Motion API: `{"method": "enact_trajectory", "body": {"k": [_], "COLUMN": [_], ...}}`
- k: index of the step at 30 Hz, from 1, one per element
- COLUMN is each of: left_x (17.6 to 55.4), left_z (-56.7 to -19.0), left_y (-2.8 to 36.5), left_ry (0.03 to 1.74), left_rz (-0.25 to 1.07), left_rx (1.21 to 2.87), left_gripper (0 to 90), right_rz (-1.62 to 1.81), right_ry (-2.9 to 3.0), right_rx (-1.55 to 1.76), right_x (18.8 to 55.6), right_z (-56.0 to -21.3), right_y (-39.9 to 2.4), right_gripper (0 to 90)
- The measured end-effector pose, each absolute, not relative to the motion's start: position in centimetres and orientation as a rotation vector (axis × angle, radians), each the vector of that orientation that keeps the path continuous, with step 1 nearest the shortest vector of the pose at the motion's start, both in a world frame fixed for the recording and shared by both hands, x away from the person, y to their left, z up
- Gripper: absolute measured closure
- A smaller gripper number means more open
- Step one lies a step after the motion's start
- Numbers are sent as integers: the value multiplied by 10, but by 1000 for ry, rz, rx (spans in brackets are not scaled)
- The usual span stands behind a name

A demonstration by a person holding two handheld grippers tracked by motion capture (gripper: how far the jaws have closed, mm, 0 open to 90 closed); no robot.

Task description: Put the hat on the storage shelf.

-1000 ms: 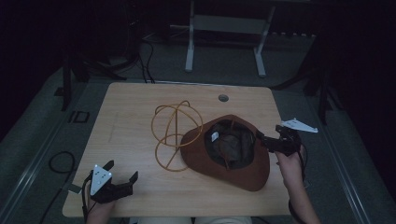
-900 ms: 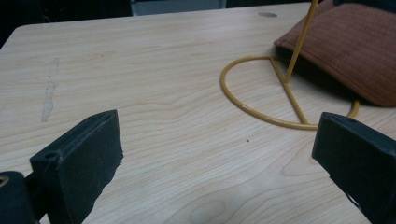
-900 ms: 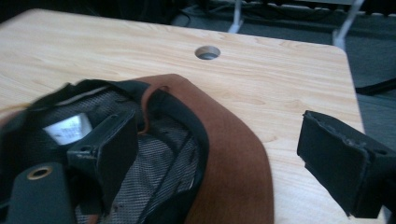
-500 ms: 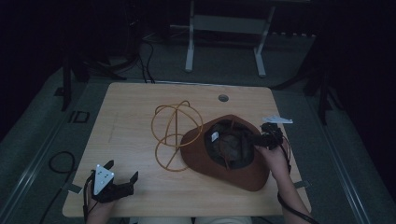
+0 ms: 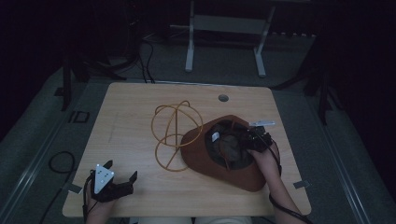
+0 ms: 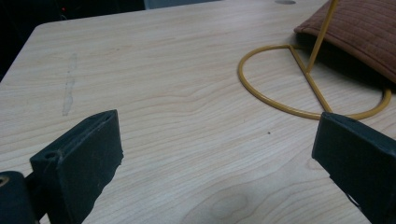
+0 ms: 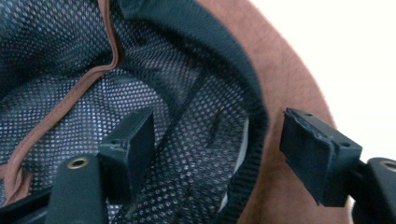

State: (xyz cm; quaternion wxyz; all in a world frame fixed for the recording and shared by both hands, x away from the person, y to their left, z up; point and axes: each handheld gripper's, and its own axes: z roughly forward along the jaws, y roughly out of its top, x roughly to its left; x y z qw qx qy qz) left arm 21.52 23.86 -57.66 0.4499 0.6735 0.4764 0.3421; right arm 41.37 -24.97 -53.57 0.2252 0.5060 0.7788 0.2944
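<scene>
Brown hat [image 5: 219,154] upside down on table [image 5: 135,112], brim partly over yellow wire stand [image 5: 175,128]. Right gripper [image 7: 217,149] open, straddling hat's inner band, nothing clamped yet. Left gripper [image 5: 122,181] open, idle near front-left corner. Likely hat-onto-stand job; grasp, lift, placement all left.

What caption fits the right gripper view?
Open right gripper straddling the brown hat's black inner band.

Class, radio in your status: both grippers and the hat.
Left gripper open, idle on table. Right gripper open, straddling brown hat's inner band. Yellow wire stand beside hat.
</scene>
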Motion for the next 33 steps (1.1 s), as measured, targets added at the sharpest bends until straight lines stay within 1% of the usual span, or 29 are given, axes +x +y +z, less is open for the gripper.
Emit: {"method": "enact_trajectory", "body": {"k": [2,3,10,13,15,17,18,24,33], "left_x": [215,215,214,214,215,214,214,215,215], "left_z": [-577,-576,-576,-576,-576,-576,-576,-577,-576], "left_y": [239,238,236,236,237,237,237,238,236], "left_ry": [1177,1177,1174,1180,1186,1185,1189,1193,1181], "left_rz": [844,843,863,862,866,858,862,859,864], "left_rx": [1654,1654,1661,1662,1658,1656,1655,1654,1670], "left_gripper": [63,63,63,63,63,63,63,63,63], "right_rz": [816,823,731,689,677,684,696,778,1002], "right_ry": [2126,2116,2051,2007,1970,1928,1911,1844,1773], "right_rx": [1400,1404,1389,1384,1389,1392,1392,1343,1377], "right_x": [412,412,409,408,406,405,404,396,384], "right_z": [-538,-538,-544,-547,-548,-547,-545,-526,-492], "right_y": [-249,-249,-241,-238,-237,-238,-240,-241,-252], "right_gripper": [297,309,484,574,660,777,795,829,831]}}
